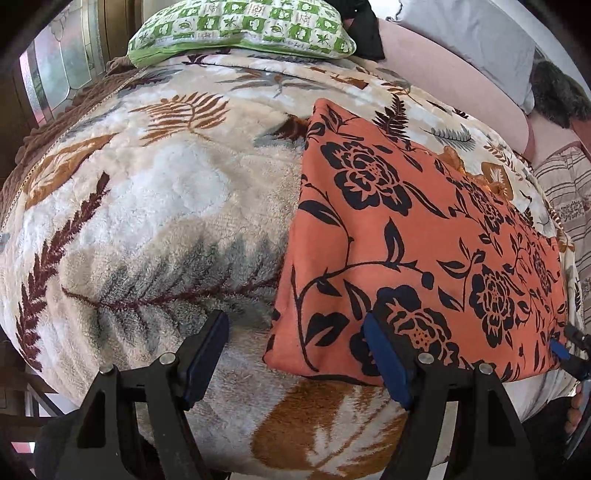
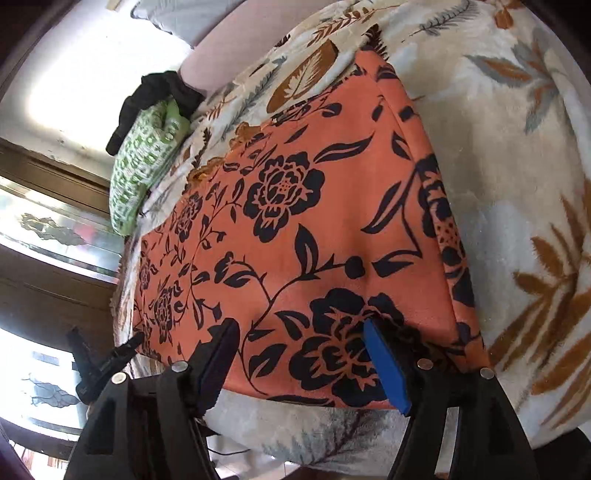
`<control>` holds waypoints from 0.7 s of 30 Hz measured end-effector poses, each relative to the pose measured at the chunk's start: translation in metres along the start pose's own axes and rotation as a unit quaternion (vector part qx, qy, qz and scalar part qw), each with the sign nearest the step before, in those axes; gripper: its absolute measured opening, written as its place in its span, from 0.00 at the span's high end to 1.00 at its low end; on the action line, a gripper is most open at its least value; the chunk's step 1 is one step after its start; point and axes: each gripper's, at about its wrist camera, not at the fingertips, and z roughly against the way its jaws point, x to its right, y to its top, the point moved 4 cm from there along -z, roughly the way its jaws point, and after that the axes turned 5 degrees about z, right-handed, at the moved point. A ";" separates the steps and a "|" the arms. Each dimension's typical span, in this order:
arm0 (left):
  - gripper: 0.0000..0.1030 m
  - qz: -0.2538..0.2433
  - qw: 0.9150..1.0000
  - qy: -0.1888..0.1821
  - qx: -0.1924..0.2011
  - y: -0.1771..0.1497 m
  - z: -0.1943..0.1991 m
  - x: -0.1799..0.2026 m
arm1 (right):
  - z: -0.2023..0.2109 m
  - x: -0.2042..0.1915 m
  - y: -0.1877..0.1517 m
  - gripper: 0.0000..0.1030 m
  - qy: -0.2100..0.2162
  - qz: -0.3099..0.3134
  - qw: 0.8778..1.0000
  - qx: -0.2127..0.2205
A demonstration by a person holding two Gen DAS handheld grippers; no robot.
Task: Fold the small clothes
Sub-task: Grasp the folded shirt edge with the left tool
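An orange cloth garment printed with black flowers (image 1: 424,236) lies flat on a plush cream bed blanket with leaf patterns (image 1: 155,206). The left gripper (image 1: 295,354) hovers at the garment's near left corner, jaws released and empty. The right gripper (image 2: 301,354) stands over its near edge, jaws likewise spread, gripping nothing.

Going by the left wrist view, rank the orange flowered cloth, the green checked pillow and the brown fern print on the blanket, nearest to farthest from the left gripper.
From the left gripper:
1. Orange flowered cloth, on the right; its near corner lies between the open fingers.
2. Brown fern print, up left of centre, mid-blanket.
3. Green checked pillow, at the top, on the blanket's far edge.
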 end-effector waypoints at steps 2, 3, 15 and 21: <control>0.26 -0.003 1.000 0.005 0.000 -0.002 -0.001 0.000 | 0.004 0.001 0.000 0.29 0.001 -0.010 1.000 0.001; 0.26 -0.002 1.000 0.006 0.000 -0.003 -0.001 0.000 | 0.003 0.002 -0.001 0.29 0.001 -0.011 1.000 -0.001; 0.26 -0.013 1.000 0.013 0.001 0.001 0.001 0.001 | 0.013 -0.015 0.028 0.17 -0.034 0.010 0.999 0.023; 0.26 -0.020 0.999 0.028 0.004 0.012 0.004 0.000 | 0.003 0.004 0.022 0.17 -0.010 -0.002 1.000 0.028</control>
